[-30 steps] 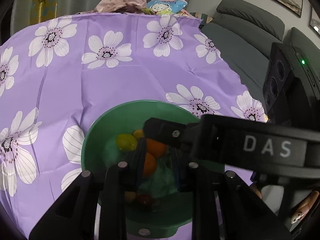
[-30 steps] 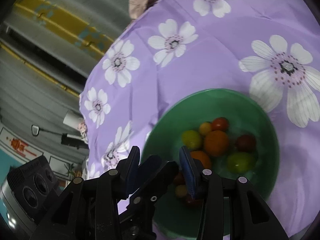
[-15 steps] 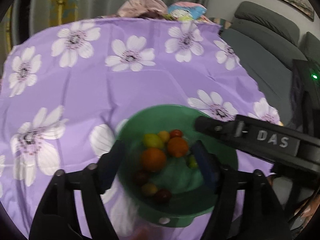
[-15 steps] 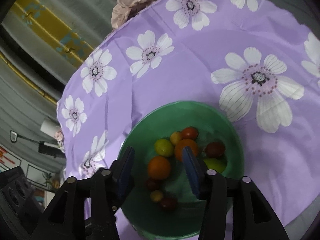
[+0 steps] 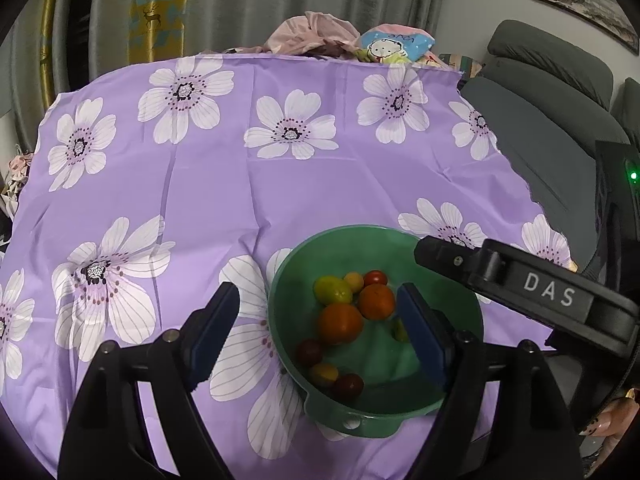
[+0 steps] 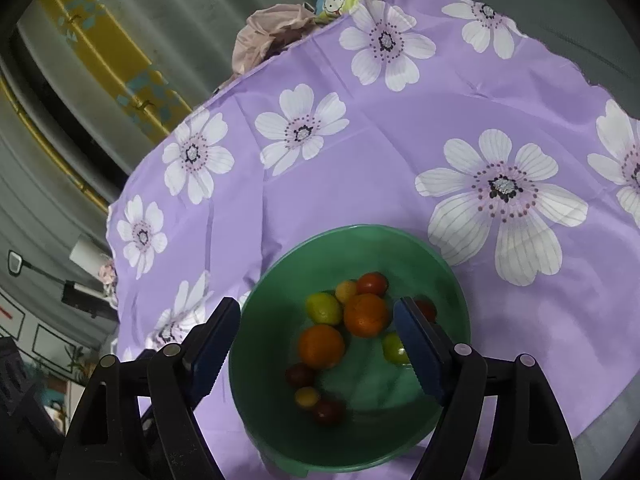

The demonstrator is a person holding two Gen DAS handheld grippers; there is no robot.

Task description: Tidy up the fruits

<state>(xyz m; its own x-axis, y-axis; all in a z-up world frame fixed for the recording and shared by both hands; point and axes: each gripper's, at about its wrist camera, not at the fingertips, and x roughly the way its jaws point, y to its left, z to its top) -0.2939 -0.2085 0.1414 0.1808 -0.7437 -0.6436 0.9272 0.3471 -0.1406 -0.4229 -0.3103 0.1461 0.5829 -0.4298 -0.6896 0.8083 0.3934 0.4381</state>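
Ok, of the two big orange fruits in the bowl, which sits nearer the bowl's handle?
The lower-left orange fruit, beside the dark red one; the other lies farther back.

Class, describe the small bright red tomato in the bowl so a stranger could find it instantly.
Find the green bowl on the purple flowered tablecloth. At the far edge of the fruit pile sits a small tomato, touching the orange. It alone is bright red; other small fruits are yellow or dark.
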